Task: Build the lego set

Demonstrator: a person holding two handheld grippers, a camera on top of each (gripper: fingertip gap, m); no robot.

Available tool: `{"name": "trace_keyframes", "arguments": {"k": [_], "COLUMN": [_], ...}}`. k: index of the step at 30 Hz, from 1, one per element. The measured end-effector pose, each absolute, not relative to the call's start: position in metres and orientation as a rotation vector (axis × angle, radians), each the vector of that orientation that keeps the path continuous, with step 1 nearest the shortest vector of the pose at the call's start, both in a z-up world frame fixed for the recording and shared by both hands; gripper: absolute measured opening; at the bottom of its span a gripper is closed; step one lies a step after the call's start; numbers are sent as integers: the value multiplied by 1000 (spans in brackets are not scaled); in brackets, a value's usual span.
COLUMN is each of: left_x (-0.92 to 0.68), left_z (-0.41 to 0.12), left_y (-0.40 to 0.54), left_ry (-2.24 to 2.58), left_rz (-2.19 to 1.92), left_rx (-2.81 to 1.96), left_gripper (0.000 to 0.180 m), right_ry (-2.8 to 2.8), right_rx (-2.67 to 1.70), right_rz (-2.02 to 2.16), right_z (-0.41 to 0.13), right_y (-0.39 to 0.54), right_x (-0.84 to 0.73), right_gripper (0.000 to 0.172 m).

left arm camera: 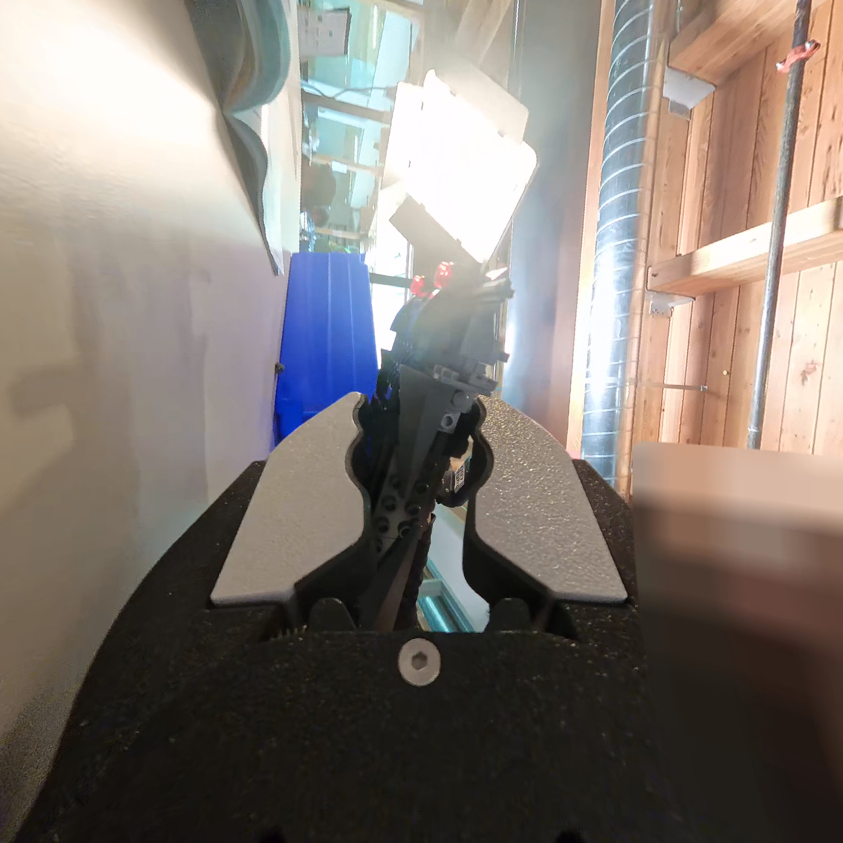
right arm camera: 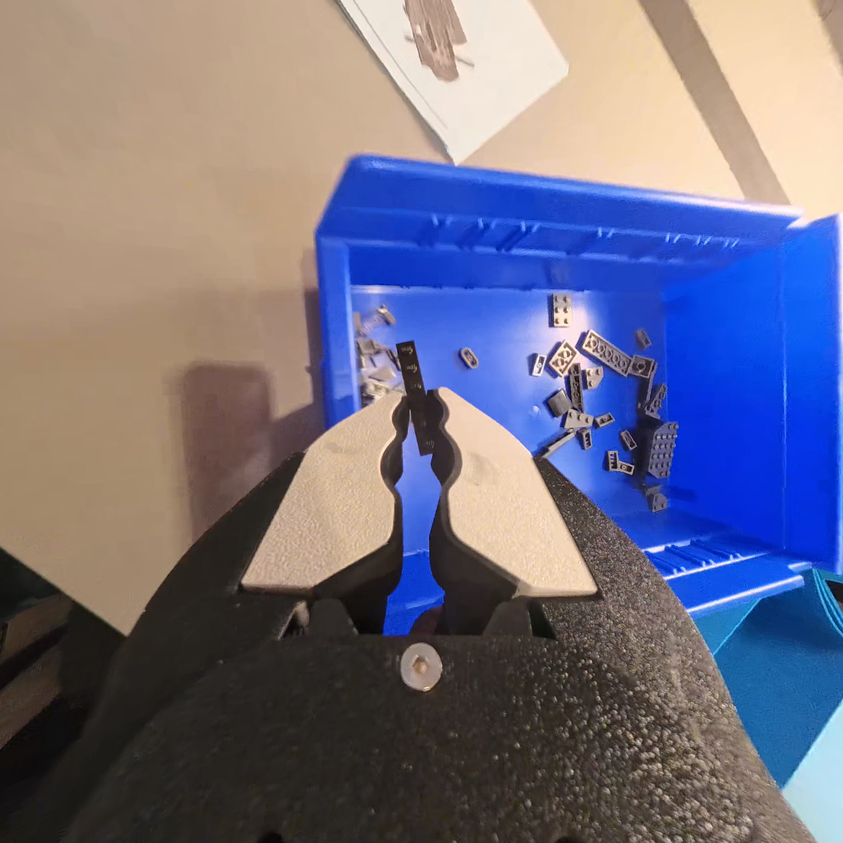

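The left claw (left arm camera: 417,413) is clamped partway open around a dark grey studded brick model (left arm camera: 438,365) that juts beyond its fingertips. The right claw (right arm camera: 419,401), nearly closed, pinches a thin black studded strip (right arm camera: 413,378) above a glossy blue bin (right arm camera: 730,365) holding loose grey bricks (right arm camera: 606,360) to its right.

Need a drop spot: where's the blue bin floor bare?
Bare: the blue bin floor middle, between the left-wall grey brick heap and the right-side brick scatter, bar one small oval piece. Crowded: both those clusters.

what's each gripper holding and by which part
Left gripper: dark grey brick model, clamped at its near end. Right gripper: narrow black studded plate, pinched at mid-length.
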State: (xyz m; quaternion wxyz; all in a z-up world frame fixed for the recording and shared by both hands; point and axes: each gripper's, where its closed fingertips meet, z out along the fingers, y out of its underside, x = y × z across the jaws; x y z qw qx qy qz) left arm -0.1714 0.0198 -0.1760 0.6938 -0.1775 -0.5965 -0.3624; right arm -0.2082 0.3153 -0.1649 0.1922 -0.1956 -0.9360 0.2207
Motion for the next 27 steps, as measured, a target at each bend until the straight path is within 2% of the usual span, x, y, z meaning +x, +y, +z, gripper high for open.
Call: {"name": "trace_keyframes", "arguments": {"k": [9, 11, 16, 27], "left_x": [-172, -172, -171, -184], "left_z": [-186, -186, -187, -181], "left_y": [41, 46, 52, 51], "left_ry": [-1368, -1369, -1382, -1368], "left_rz": [-716, -709, -696, -667], "left_rx": [-352, -343, -350, -433], "left_gripper": [42, 42, 42, 42], "right_ry": [-2748, -2752, -2751, -2715], "right_rx": [-480, -465, -464, -544], "right_rz": [406, 375, 489, 503], "right_z": [-204, -204, -182, -150], "right_y": [351, 357, 375, 453], "right_x": [-247, -252, -263, -278], "right_gripper": [8, 14, 27, 27]}}
